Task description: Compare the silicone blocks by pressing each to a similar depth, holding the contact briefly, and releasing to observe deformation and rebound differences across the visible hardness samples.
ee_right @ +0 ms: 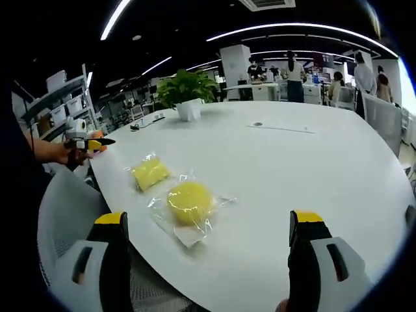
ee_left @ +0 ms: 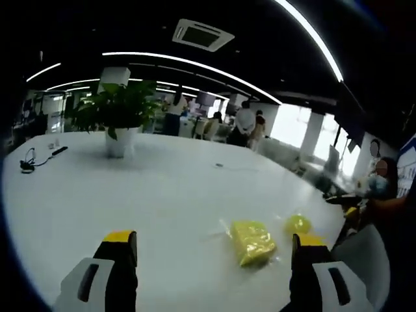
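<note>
Two yellow silicone blocks lie on the white table (ee_left: 162, 188), each sealed in a clear plastic bag. The squarish block (ee_left: 252, 242) (ee_right: 149, 173) sits beside the rounder block (ee_left: 298, 224) (ee_right: 190, 201), near the table's edge. My left gripper (ee_left: 214, 239) is open and hangs above the table, short of the blocks, with nothing between its jaws. A hand holds that same gripper (ee_right: 97, 140) off the table's edge in the right gripper view. My right gripper (ee_right: 208, 220) is open and empty, with the rounder block just ahead of its left jaw.
A potted plant (ee_left: 120, 114) (ee_right: 185, 88) stands farther along the table, with a dark cable (ee_left: 29, 162) nearby. A small item and a thin cable (ee_right: 258, 124) lie mid-table. Grey chairs (ee_right: 65, 214) (ee_left: 364, 260) stand at the near edge. People stand in the office behind.
</note>
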`<state>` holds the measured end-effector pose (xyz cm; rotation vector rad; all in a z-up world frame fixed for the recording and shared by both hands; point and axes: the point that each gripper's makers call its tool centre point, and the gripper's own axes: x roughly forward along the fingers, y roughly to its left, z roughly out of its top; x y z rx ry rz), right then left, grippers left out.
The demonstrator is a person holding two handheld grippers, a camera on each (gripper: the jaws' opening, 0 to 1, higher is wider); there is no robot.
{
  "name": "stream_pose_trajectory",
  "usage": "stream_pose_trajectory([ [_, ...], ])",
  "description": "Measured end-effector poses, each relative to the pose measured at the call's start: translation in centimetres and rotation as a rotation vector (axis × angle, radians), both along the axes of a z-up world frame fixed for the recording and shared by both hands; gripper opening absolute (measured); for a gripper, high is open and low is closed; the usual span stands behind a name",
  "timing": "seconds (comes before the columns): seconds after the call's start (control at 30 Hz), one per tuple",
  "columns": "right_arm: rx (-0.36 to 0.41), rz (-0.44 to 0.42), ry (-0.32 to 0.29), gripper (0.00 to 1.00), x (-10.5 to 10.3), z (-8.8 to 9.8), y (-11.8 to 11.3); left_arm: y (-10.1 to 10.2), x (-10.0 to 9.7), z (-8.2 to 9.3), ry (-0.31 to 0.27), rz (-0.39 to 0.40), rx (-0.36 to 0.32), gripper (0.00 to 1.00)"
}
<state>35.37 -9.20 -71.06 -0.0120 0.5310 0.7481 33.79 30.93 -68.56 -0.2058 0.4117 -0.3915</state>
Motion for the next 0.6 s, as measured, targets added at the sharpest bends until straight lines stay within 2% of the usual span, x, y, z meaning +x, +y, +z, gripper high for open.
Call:
stream_pose_trajectory([
  [0.07, 0.025, -0.018, 0.004, 0.97, 0.0, 0.3, -0.3, 0.1, -0.2, -0.1, 0.005, 0.007, -0.009, 1.0],
  [0.13, 0.029, -0.023, 0.01, 0.97, 0.0, 0.5, -0.4, -0.1, -0.2, 0.0, 0.019, 0.016, -0.055, 1.0],
  [0.17, 0.025, -0.022, 0.006, 0.97, 0.0, 0.6, -0.4, -0.2, -0.2, 0.4, 0.008, 0.011, -0.065, 1.0],
  [0.23, 0.027, -0.03, -0.008, 0.97, 0.1, 0.6, -0.6, -0.4, -0.3, 0.8, -0.012, 0.006, -0.048, 1.0],
  [0.3, 0.028, -0.031, 0.017, 0.97, 0.1, 0.1, -0.6, -0.6, -0.4, 0.6, 0.001, 0.002, -0.04, 1.0],
  [0.5, 0.034, -0.004, 0.019, 0.97, 0.1, 0.1, 0.5, -0.5, -0.9, 0.2, 0.005, 0.019, -0.034, 1.0],
  [0.6, 0.029, 0.013, 0.037, 0.96, -0.1, -0.3, 0.8, -1.0, -1.2, -0.5, 0.025, -0.006, -0.016, 1.0],
])
